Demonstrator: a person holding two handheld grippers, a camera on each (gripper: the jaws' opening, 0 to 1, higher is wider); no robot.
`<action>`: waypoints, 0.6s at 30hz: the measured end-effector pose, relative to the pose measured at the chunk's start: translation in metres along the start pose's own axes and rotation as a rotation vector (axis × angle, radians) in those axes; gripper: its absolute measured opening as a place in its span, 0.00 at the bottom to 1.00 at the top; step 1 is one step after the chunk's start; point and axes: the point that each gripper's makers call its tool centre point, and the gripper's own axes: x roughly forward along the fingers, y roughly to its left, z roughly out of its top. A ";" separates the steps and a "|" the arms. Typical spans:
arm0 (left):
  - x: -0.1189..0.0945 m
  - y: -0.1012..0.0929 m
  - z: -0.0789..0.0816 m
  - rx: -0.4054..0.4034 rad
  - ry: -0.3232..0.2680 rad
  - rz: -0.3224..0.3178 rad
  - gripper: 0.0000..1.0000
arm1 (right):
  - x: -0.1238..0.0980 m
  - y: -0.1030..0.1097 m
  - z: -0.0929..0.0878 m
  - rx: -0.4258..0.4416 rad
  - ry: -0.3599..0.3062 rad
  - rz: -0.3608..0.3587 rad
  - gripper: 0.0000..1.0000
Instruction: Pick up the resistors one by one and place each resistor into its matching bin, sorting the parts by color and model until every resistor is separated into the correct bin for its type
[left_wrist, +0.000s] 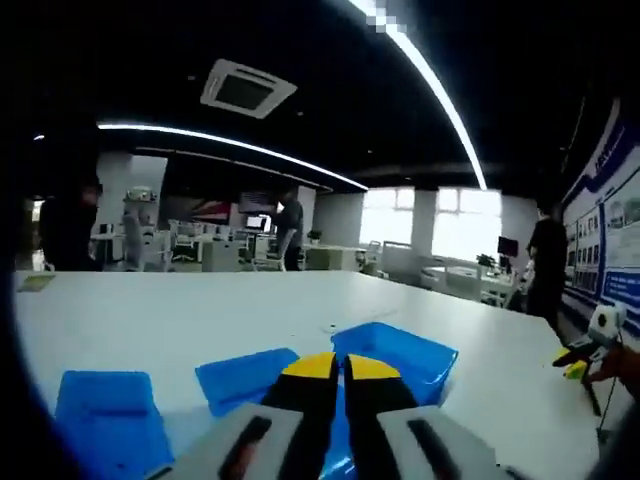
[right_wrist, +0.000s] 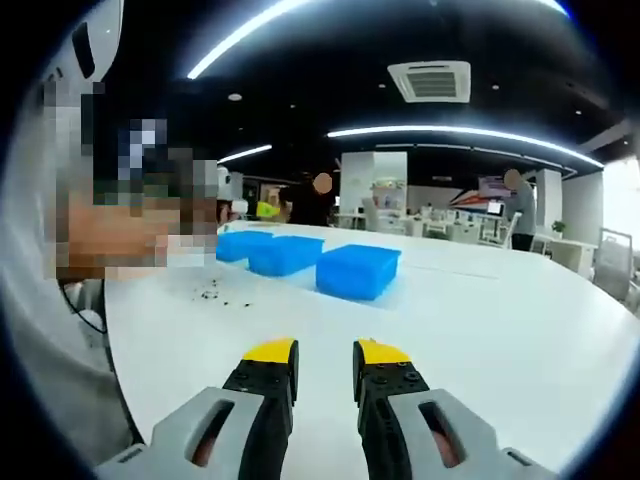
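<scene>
Left gripper (left_wrist: 338, 366): jaws standing nearly together, a thin dark slit showing between the yellow tips, nothing between them. Black jaw bodies, grey housings behind. The tips are hovering over the near edge of the middle blue bin (left_wrist: 395, 358), a glossy plastic tray with a raised rim. Two more blue bins (left_wrist: 105, 410) are lying left of the middle bin, flatter in outline; one is just beside it, the other further off near the table's edge. All are sitting on the white table (left_wrist: 180, 320), smooth and matte. Whether any bin holds parts cannot be told.

Far right of the middle bin in the left gripper view, the other gripper's yellow-tipped end (left_wrist: 577, 362) is coming in at the table's edge.

Right gripper (right_wrist: 325, 352): jaws standing apart with a clear gap, white tabletop showing through, nothing held. Same yellow tips, black ribbed bodies.

The right gripper view is giving what the left gripper view is not: a loose scatter of resistors (right_wrist: 215, 293), tiny dark specks on the table, lying in front of the bins and to their left. Colours and models too small to tell. The three bins here are standing in a row, boxy and opaque
</scene>
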 end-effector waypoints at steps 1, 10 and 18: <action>-0.001 0.000 -0.002 -0.034 0.005 -0.001 0.08 | 0.000 0.001 0.000 0.002 -0.001 0.000 0.24; -0.008 0.003 -0.004 -0.051 0.011 0.028 0.10 | 0.002 0.007 0.000 0.005 -0.004 0.007 0.24; -0.016 -0.025 -0.008 0.128 0.077 -0.060 0.11 | 0.000 0.006 -0.001 0.003 0.000 0.004 0.24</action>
